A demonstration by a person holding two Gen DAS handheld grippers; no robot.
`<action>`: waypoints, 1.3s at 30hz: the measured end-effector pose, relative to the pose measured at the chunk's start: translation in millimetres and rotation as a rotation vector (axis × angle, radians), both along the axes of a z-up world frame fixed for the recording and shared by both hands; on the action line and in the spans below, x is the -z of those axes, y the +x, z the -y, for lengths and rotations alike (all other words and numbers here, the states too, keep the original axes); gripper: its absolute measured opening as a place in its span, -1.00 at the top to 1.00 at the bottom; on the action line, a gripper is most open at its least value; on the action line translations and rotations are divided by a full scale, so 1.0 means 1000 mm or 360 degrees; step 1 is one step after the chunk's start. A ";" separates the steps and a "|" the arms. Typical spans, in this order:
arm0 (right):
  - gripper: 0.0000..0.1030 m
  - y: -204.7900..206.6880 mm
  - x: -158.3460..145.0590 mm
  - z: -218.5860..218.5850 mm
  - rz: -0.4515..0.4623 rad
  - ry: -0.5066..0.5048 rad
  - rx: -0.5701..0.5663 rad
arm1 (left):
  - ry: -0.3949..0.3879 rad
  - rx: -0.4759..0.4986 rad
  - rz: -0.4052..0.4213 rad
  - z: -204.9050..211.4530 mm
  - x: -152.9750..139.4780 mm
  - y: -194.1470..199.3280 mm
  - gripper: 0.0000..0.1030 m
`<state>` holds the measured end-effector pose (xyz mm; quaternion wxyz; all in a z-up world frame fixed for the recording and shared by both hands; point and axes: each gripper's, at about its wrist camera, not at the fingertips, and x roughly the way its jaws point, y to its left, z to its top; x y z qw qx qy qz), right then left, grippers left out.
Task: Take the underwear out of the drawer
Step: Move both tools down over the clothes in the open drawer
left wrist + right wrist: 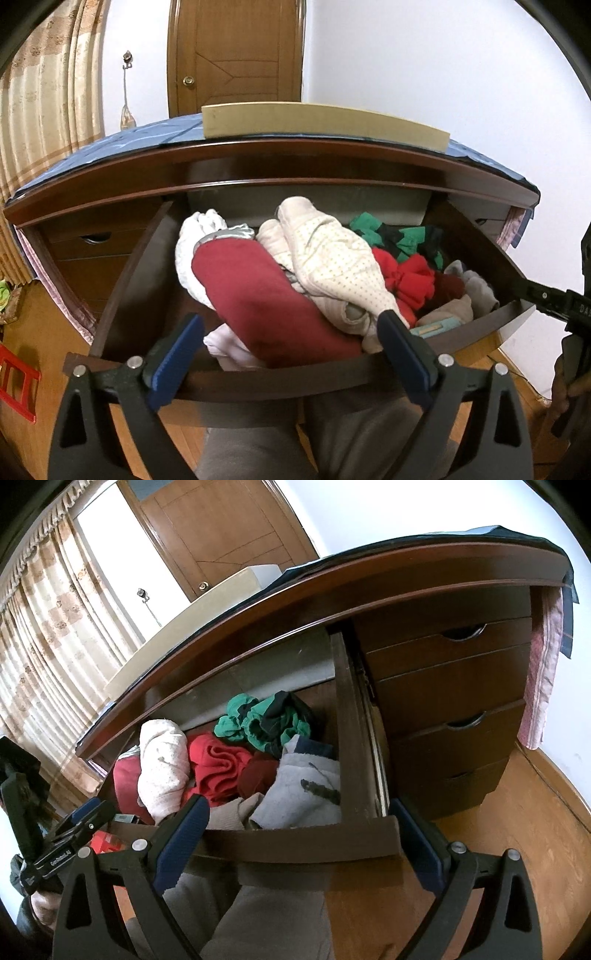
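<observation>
The wooden drawer is pulled out and holds a heap of clothes. On the left lies a dark red garment with a cream dotted garment beside it. A white piece sits behind, and a green-and-black piece and a red fleece lie to the right. I cannot tell which one is underwear. My left gripper is open just above the drawer front, over the dark red garment. My right gripper is open at the drawer's right front corner, near a grey garment.
Closed drawers stack to the right of the open one. A cream box sits on the blue-covered top. A person's grey trouser legs are below the drawer front. There is a red plastic item on the floor at left, and a door and curtain stand behind.
</observation>
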<state>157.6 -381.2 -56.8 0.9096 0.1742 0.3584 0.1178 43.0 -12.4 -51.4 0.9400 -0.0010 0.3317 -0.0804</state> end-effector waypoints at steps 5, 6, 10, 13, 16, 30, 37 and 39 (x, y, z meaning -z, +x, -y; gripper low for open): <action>-0.92 0.002 -0.001 0.000 0.0020 -0.0005 0.0014 | -0.0001 0.0001 0.0000 0.000 0.000 0.000 -0.87; -0.92 0.002 -0.002 0.000 0.0023 -0.0005 0.0012 | -0.0003 0.0002 0.0000 -0.001 0.000 0.000 -0.87; -0.92 -0.007 0.002 -0.006 0.0036 -0.0005 0.0013 | -0.0004 0.0000 -0.0002 -0.001 0.000 0.000 -0.87; -0.92 -0.007 0.001 -0.003 0.0023 0.0000 0.0017 | -0.0019 0.0011 -0.0008 -0.003 0.000 0.000 -0.87; -0.92 -0.005 -0.005 0.005 0.0007 0.0011 0.0058 | -0.0069 0.0052 -0.0031 -0.007 -0.002 0.001 -0.86; -0.92 -0.011 -0.074 -0.030 0.0278 -0.0081 0.0004 | -0.0085 -0.0072 -0.0001 -0.037 -0.041 0.018 -0.86; -0.92 0.007 -0.068 -0.073 0.0256 -0.0070 -0.0109 | -0.0068 -0.0132 -0.0069 -0.049 -0.035 0.028 -0.86; -0.92 0.011 -0.065 -0.082 0.0243 -0.0099 -0.0130 | -0.0063 -0.0150 -0.0085 -0.052 -0.033 0.031 -0.86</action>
